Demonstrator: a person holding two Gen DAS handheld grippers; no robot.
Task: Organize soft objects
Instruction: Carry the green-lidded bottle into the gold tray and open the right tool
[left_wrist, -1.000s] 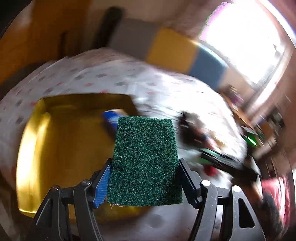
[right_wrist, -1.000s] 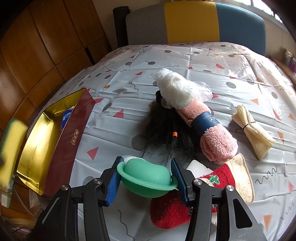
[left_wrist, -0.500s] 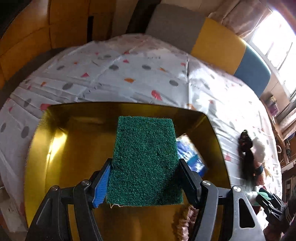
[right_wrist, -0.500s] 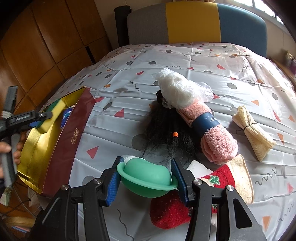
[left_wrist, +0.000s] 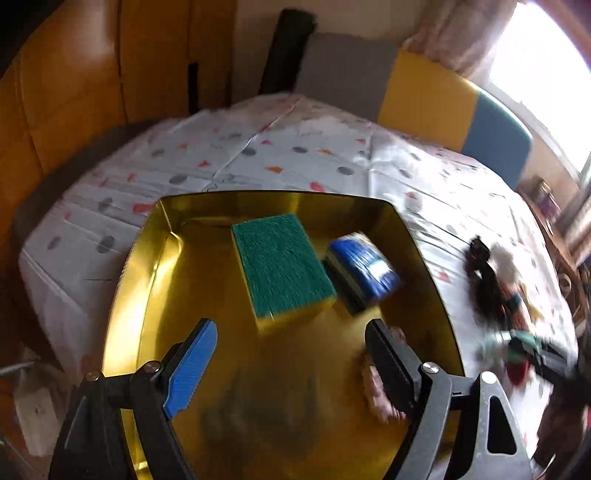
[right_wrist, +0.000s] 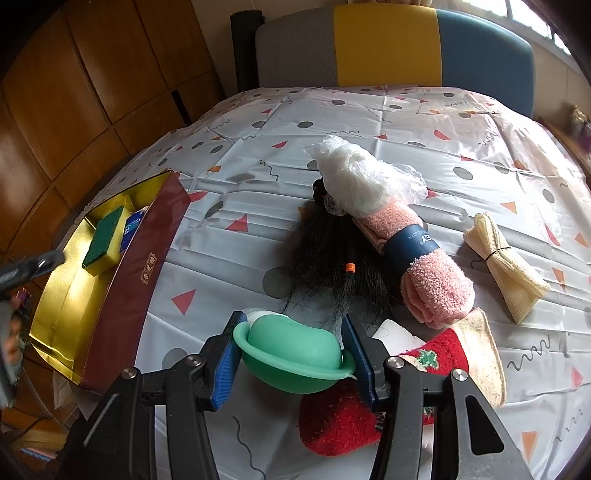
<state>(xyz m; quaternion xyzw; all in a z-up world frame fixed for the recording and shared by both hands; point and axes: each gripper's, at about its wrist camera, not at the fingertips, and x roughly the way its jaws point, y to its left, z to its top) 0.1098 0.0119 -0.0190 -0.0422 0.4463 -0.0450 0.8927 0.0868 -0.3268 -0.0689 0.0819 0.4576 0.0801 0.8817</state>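
Glossy white tablecloth (right_wrist: 236, 155) printed with grey dots and red triangles carries a gold-lined box (left_wrist: 147, 295) whose maroon wall bears small gold characters too fine to read. Inside lies the green-and-yellow scouring sponge (left_wrist: 282, 269) beside a blue packet (left_wrist: 364, 273) — the left gripper (left_wrist: 290, 350) has just been opening, nothing between its jaws. Right gripper (right_wrist: 291, 354) is clamped on a smooth mint-green dish (right_wrist: 291, 356), near a fuzzy pink sock roll (right_wrist: 424, 269) with a navy band.

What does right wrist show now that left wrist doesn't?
Right wrist only: the right gripper shut on the green silicone piece, cream cloth bundle, white plastic bag.
Left wrist only: the left gripper, jaws just opened with nothing between them, and a pinkish item low in the box.
Both: gold box, green-and-yellow sponge lying inside beside the blue pack.
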